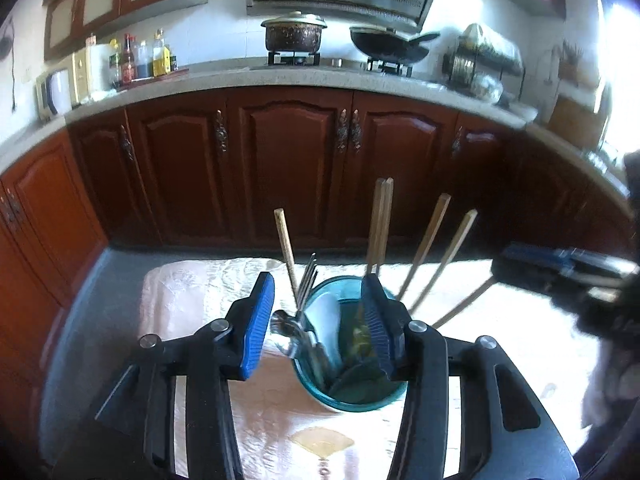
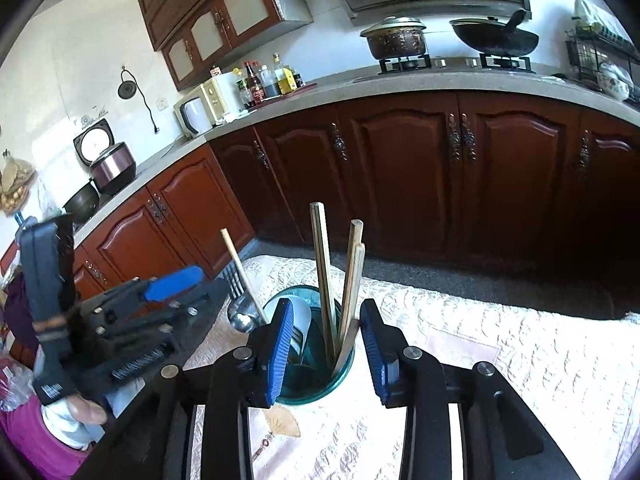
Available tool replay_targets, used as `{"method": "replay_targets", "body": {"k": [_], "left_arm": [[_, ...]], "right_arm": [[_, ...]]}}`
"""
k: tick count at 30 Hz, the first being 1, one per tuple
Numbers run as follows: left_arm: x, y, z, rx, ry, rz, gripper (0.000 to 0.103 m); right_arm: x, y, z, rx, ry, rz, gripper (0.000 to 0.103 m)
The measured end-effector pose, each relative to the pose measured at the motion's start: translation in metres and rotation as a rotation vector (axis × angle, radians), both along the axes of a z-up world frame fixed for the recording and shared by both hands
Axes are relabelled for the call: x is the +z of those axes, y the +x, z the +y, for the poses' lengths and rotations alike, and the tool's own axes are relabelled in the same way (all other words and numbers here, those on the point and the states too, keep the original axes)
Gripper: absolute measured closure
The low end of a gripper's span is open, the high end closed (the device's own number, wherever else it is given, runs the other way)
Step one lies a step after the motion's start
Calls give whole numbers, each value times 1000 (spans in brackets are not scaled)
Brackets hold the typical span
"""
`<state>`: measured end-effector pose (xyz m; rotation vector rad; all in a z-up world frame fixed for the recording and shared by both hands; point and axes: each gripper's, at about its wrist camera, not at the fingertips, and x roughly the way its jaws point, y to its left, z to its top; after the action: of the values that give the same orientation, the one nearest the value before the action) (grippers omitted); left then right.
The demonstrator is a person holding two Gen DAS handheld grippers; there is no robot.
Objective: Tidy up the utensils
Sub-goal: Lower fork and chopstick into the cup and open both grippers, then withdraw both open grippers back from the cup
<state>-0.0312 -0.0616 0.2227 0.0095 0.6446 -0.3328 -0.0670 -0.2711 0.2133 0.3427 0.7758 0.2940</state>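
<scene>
The left gripper (image 1: pixel 320 320) points down and forward over the teal cup (image 1: pixel 352 396), its jaws parted about halfway; nothing is pinched between the blue pads. The right-hand pad stands over the cup's rim, the left-hand pad off to the cup's side. The right gripper (image 2: pixel 326 340) tilts down likewise, jaws partly open and straddling the cup's far side, with the chopsticks (image 2: pixel 325 280) rising between the pads; whether either pad touches them cannot be told. In the right wrist view the left gripper shows at the left edge, with a hand (image 2: pixel 86 412) wrapped around its handle.

The cup stands upright on a cream embroidered cloth (image 2: pixel 500 360) covering the worktop. Inside it are wooden chopsticks leaning at various angles, a white spoon (image 1: pixel 330 320), a steel spoon (image 2: pixel 242 314) resting bowl-up against the rim and a fork (image 1: pixel 307 280) with tines up.

Beyond, dark red cabinets carry a stone counter with a pot (image 1: pixel 294 34) and a wok (image 1: pixel 390 46) on the stove.
</scene>
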Motion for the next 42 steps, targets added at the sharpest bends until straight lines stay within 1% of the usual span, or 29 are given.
{"method": "replay_targets", "body": {"k": [3, 6, 8, 12, 17, 20, 23, 26, 30, 34, 36, 40, 42], "left_arm": [[7, -10, 1, -2, 0, -7, 57], [9, -22, 1, 22, 32, -22, 57], [8, -28, 2, 35, 42, -26, 57], [4, -38, 6, 67, 50, -20, 57], [-3, -54, 10, 109, 76, -19, 57], [-5, -62, 13, 122, 76, -19, 57], [-6, -69, 15, 127, 68, -20, 57], [-6, -76, 18, 133, 61, -25, 57], [-6, -83, 19, 147, 60, -32, 57], [-6, -88, 20, 157, 64, -44, 57], [-6, -91, 20, 161, 61, -52, 57], [-6, -94, 20, 167, 67, -60, 57], [-7, -95, 21, 170, 67, -62, 57]], "right_arm": [[6, -11, 2, -7, 4, -22, 69], [13, -18, 6, -4, 6, -38, 67], [15, -24, 12, 3, 11, -44, 65], [17, -34, 26, 18, -16, -56, 64], [11, -46, 39, 12, -28, -53, 62], [5, -51, 45, 2, -33, -36, 62], [-2, -54, 52, -21, -67, -13, 62], [-6, -59, 55, -22, -65, -4, 62], [-6, -62, 59, -26, -66, 4, 60], [-5, -65, 64, -26, -104, -1, 60], [-4, -67, 66, -30, -105, -3, 59], [-3, -67, 65, -41, -101, -2, 54], [-3, -67, 67, -40, -107, -5, 54]]}}
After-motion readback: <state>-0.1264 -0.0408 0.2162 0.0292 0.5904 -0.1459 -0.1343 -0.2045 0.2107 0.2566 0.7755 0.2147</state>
